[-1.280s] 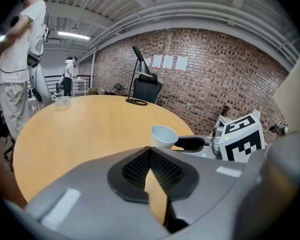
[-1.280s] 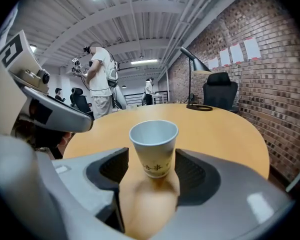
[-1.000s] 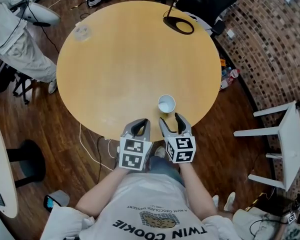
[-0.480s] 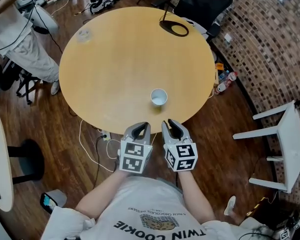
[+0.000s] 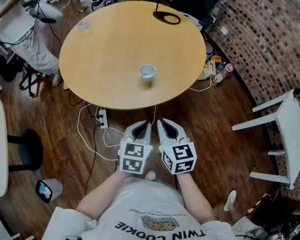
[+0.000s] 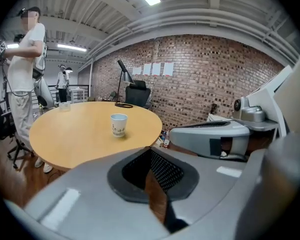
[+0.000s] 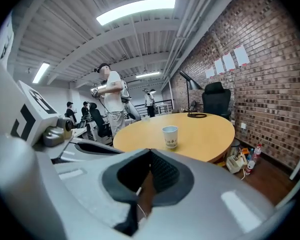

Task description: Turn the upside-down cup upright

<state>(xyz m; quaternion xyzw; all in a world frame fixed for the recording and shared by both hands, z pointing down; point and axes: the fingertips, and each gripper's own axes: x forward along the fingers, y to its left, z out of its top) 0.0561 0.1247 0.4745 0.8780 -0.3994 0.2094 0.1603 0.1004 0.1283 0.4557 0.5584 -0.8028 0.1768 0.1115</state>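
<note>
Where the head view looks down, the round wooden tabletop fills the upper middle of the frame. The white paper cup stands on it upright, mouth up, a little right of centre and towards the lower edge. A black ring-shaped lamp base lies at the tabletop's upper right rim. Both claws sit side by side in the lower middle, over the wooden floor and well apart from the cup. The left claw has its jaws drawn together on nothing. The right claw, just beside it, has just been closing and is pinched tight, likewise empty. A white chair stands at the right edge, a power strip lies on the floor below the tabletop, and a person in light clothes stands at the upper left. In the left gripper view the jaws meet at their tips in the lower centre, with only a sliver of floor showing beneath. The cup stands upright past them, left of centre, with a brick wall behind it. In the right gripper view the jaws are pressed together with nothing between them, and the cup stands upright just above them near centre frame.
</note>
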